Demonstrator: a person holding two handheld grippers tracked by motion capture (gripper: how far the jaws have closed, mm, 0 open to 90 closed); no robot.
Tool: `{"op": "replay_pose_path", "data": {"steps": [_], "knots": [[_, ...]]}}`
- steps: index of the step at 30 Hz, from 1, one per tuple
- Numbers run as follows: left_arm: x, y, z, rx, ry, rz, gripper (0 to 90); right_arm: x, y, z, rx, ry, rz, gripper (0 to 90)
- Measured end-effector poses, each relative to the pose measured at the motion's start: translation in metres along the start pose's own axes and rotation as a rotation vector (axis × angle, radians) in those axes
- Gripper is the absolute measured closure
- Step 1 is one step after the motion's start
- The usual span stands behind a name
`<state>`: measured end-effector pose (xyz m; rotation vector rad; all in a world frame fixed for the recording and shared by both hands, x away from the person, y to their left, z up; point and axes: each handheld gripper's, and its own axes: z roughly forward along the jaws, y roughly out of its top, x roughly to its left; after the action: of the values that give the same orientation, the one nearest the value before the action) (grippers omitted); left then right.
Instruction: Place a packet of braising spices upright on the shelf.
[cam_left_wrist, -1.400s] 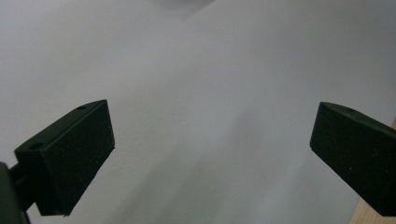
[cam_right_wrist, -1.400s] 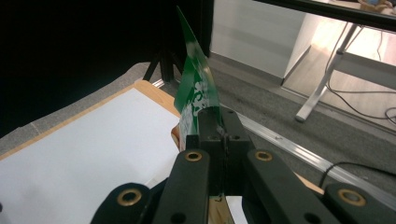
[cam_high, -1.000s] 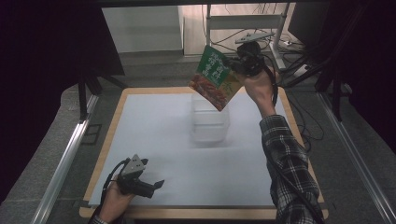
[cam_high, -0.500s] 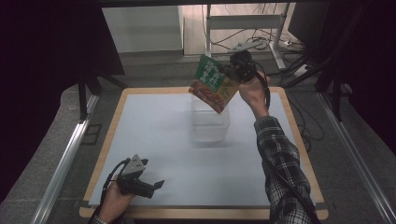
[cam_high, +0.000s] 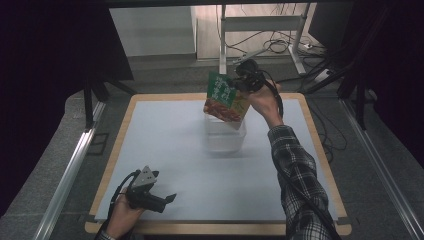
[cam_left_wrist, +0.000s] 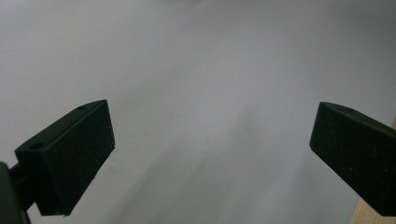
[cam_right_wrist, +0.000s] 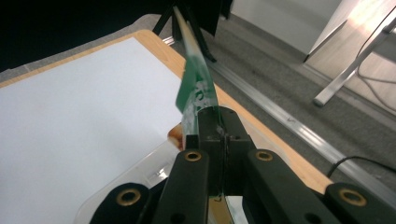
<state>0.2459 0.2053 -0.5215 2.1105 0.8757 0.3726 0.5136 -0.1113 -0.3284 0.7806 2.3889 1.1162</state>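
A flat green and orange food packet (cam_high: 225, 98) hangs in the air over the far middle of the table, with my right gripper (cam_high: 243, 85) shut on its upper right corner. Seen edge-on in the right gripper view, the packet (cam_right_wrist: 196, 88) runs up from between the closed jaws of my right gripper (cam_right_wrist: 218, 133). Just below it stands a clear plastic container (cam_high: 226, 136) on the white mat; its rim (cam_right_wrist: 140, 170) shows under the jaws. My left gripper (cam_high: 170, 199) rests near the table's front left corner, open, with nothing between its pads (cam_left_wrist: 79, 154).
The white mat (cam_high: 165, 150) covers a wooden table with a raised edge (cam_high: 320, 150). Beyond the far edge are a metal stand and cables (cam_high: 280, 47) on the floor. A metal rail (cam_high: 65, 175) runs along the left side.
My right hand has carried the packet down and a little nearer, closer to the container's top. My left gripper has stayed where it was.
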Motion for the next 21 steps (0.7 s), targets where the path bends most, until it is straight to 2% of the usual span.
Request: {"op": "replay_pose_path", "data": {"steps": [6, 8, 10, 13, 18, 21], "knots": [[-0.001, 0.0, 0.001, 0.004, -0.004, 0.001, 0.0, 0.006, 0.004, 0.017, 0.037, -0.002, -0.003, 88.1], [-0.001, 0.0, 0.001, 0.006, -0.005, 0.004, 0.0, 0.008, 0.005, 0.021, 0.047, 0.0, 0.01, 87.5], [-0.001, 0.0, 0.001, 0.008, -0.005, 0.005, 0.0, 0.01, 0.006, 0.026, 0.053, -0.022, 0.005, 87.4], [-0.001, 0.0, 0.0, 0.007, -0.005, 0.006, 0.0, 0.01, 0.003, 0.031, 0.066, -0.023, 0.016, 86.2], [-0.001, 0.0, 0.0, 0.005, -0.003, 0.003, 0.0, 0.01, 0.004, 0.028, 0.066, -0.026, 0.019, 78.5], [-0.001, 0.0, 0.0, 0.006, -0.004, 0.004, 0.0, 0.01, 0.006, 0.024, 0.046, -0.023, 0.017, 70.3]]}}
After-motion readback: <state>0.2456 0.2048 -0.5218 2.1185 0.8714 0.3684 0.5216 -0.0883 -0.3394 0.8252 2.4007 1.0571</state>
